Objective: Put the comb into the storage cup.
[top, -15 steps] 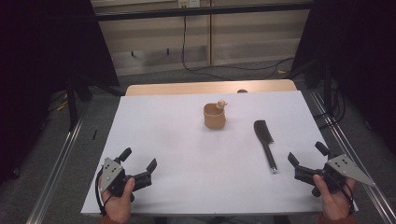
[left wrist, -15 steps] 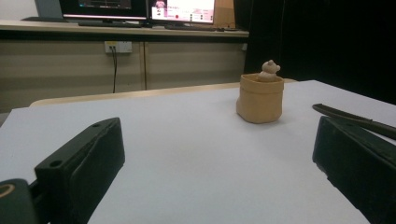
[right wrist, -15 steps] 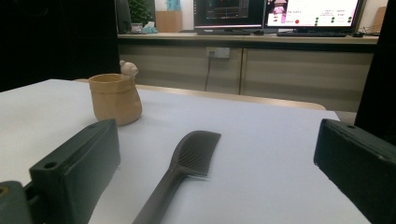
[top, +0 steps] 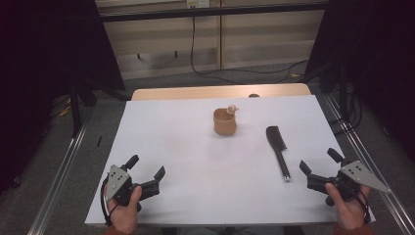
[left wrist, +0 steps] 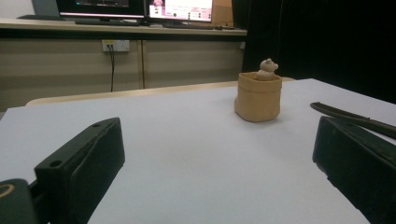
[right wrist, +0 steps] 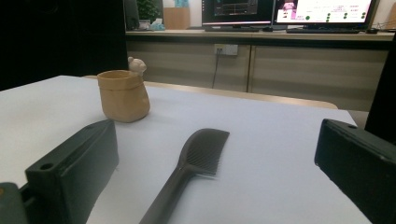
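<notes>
Both the left gripper (top: 147, 167) and right gripper (top: 319, 161) rest wide open and empty at the near table edge, the black comb (top: 277, 147) lying just beside the right one, the tan cup (top: 224, 122) well beyond.

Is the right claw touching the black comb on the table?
Apart. In the high view the right claw sits open to the side of the comb, with bare white table between its nearer jaw and the comb's handle.
</notes>
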Demonstrator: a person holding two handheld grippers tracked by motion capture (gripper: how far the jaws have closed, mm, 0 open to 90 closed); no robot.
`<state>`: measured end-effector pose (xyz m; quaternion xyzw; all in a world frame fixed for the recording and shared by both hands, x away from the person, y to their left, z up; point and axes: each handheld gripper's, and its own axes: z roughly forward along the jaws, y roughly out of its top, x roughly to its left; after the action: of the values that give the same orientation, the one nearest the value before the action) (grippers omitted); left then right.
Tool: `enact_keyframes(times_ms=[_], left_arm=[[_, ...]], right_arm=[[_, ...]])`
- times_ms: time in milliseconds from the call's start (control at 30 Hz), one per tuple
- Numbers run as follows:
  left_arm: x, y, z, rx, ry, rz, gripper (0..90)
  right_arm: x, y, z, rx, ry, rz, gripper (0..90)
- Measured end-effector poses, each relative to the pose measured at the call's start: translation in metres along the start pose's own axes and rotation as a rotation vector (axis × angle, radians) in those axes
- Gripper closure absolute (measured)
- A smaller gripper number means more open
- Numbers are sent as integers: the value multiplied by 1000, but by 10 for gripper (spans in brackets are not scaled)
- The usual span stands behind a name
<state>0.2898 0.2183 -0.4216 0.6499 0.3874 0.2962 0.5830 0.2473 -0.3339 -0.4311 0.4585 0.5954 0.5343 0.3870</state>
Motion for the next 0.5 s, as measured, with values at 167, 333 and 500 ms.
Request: enact_keyframes(times_ms=[167,333,500], left_arm=[[0,-1,-1,3,-2,-1,22],[1,0,-4,0,-5,0,22],[0,0,-5,-6,-6,2,21]], right_arm=[[4,1,6,9,-14,-4,0],[6,2,13,16,0,-8,0],[8,3,20,32,22,-32,24]])
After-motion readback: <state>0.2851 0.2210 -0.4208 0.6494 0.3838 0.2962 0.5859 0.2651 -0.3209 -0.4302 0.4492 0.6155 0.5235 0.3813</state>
